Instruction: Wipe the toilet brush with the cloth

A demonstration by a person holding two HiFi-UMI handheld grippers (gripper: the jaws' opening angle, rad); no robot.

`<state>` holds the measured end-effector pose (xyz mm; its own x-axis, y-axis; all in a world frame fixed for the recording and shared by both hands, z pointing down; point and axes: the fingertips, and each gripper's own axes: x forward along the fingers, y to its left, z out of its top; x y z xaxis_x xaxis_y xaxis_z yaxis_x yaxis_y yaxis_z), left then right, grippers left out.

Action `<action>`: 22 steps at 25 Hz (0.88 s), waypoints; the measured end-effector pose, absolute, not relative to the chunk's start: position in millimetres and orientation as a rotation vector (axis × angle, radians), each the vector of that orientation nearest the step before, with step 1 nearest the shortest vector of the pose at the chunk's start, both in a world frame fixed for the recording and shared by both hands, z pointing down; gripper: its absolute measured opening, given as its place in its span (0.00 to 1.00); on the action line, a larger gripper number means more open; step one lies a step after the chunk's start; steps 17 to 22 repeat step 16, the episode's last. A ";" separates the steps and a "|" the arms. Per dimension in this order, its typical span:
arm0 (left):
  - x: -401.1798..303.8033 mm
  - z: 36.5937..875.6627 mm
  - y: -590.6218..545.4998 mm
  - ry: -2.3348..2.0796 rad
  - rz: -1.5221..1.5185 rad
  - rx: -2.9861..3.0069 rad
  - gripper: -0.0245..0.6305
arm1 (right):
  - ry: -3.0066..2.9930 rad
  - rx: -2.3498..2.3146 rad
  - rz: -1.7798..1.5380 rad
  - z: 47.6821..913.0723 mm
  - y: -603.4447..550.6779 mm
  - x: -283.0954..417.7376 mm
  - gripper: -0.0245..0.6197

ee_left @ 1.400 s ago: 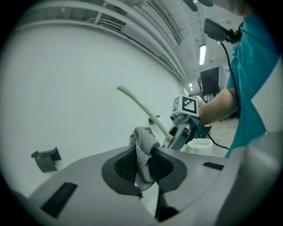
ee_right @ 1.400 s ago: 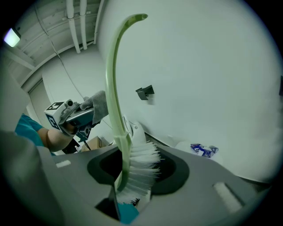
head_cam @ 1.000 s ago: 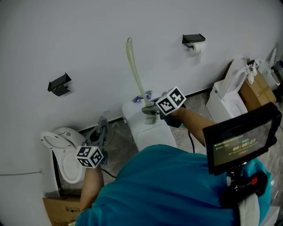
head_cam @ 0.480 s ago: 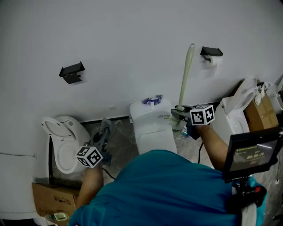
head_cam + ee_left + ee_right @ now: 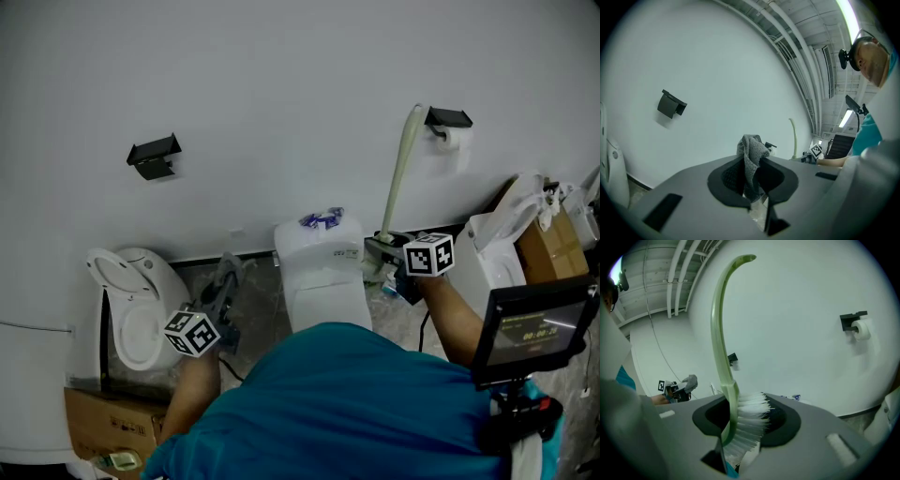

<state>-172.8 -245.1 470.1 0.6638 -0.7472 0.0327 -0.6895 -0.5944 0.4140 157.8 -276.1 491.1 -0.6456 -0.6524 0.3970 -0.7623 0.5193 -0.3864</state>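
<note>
The toilet brush has a pale green curved handle [image 5: 717, 324] and white bristles [image 5: 752, 420]. My right gripper [image 5: 740, 437] is shut on its head end, the handle rising steeply. In the head view the right gripper [image 5: 382, 251] sits just right of the middle toilet's tank, and the brush handle [image 5: 401, 169] stands up against the wall. My left gripper [image 5: 751, 180] is shut on a bunched grey cloth [image 5: 751, 154]. The left gripper [image 5: 221, 286] is left of the tank, with the cloth [image 5: 227, 270] at its tip. Cloth and brush are well apart.
A white toilet tank [image 5: 319, 253] stands between the grippers. An open-lidded toilet [image 5: 136, 309] is at left, another [image 5: 497, 244] at right. Black paper holders [image 5: 155, 155] [image 5: 448, 119] hang on the wall. Cardboard boxes [image 5: 103, 427] [image 5: 553, 239] sit at both sides.
My right gripper carried the brush from above the tank to its right side, and the handle swung from leaning left to leaning right. The left gripper stayed in place and rolled slightly.
</note>
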 end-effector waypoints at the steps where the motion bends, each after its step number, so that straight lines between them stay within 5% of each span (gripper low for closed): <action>1: -171.9 470.3 -244.7 -1.126 -0.202 2.489 0.10 | -2.558 1.206 0.797 490.5 -276.6 158.0 0.29; 22: -172.5 474.3 -241.5 -1.120 -0.195 2.484 0.10 | -2.572 1.168 0.749 487.9 -278.3 149.1 0.29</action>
